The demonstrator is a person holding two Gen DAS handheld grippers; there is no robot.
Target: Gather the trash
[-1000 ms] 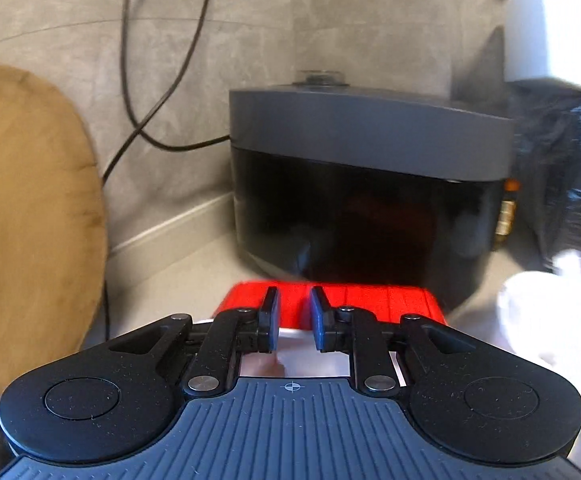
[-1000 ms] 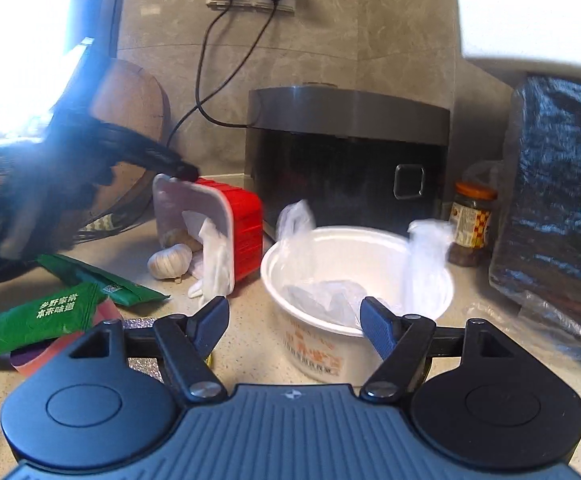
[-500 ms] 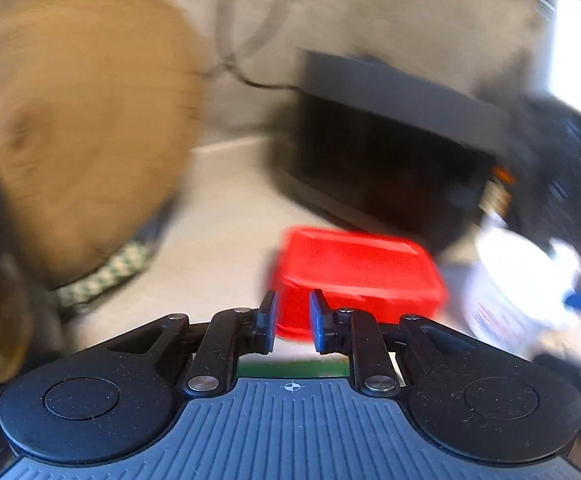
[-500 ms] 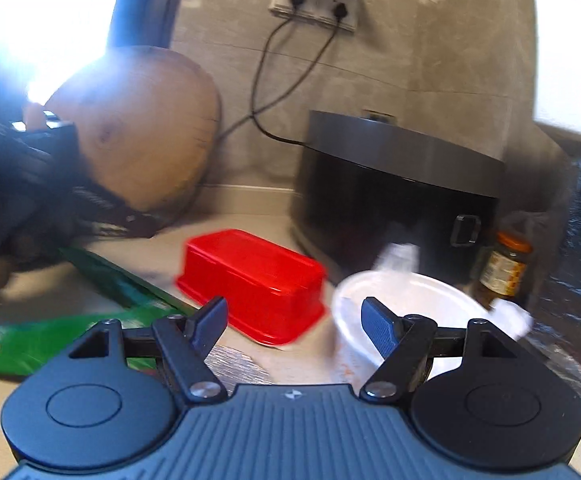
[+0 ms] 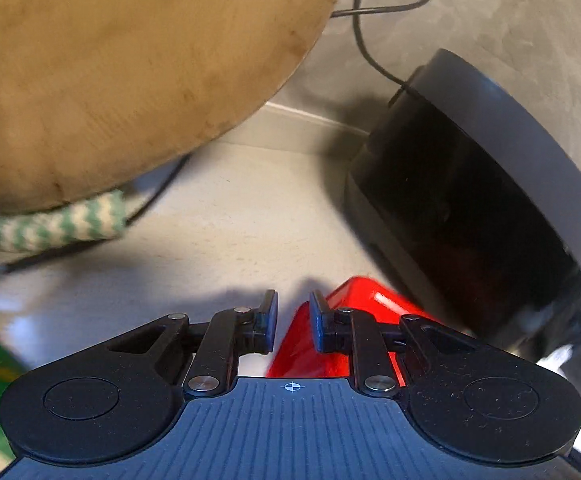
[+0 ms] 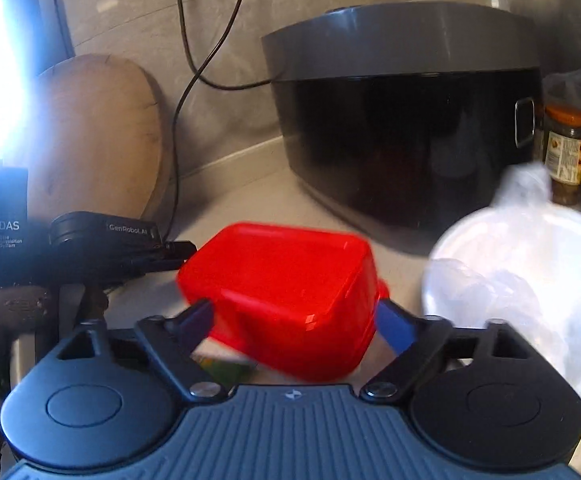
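Right gripper [image 6: 294,316]: jaws spreading wide, opening at this moment. Red plastic box [image 6: 286,276] sits upside down between the blue pads, which do not press on it. Box is blurred.

Left gripper [image 5: 293,322]: jaws narrow, small gap. In the left wrist view the red box corner shows through and just past that gap, under the right finger; cannot tell if anything is pinched. In the right wrist view the left gripper's black body comes in from the left, tip touching or just beside the box's left edge. The person's gloved hand [image 6: 6,308] is behind it.

Just right of the box: white paper bowl [image 6: 530,280] with crumpled clear plastic [image 6: 522,192] inside, sticking up over the rim. Under the box's near edge, a bit of green wrapper [image 6: 222,368] on the counter [image 5: 250,208]; another green patch at the lower left of the left wrist view.

Further back: green-and-white cloth [image 5: 50,224] lying at the foot of a round wooden cutting board [image 5: 130,60] leaning on the wall. Dark rice cooker [image 6: 406,120] with grey lid behind the box, black cord [image 6: 186,80] running up the wall. Sauce jar with orange lid [image 6: 566,152] to the cooker's right, behind the bowl.
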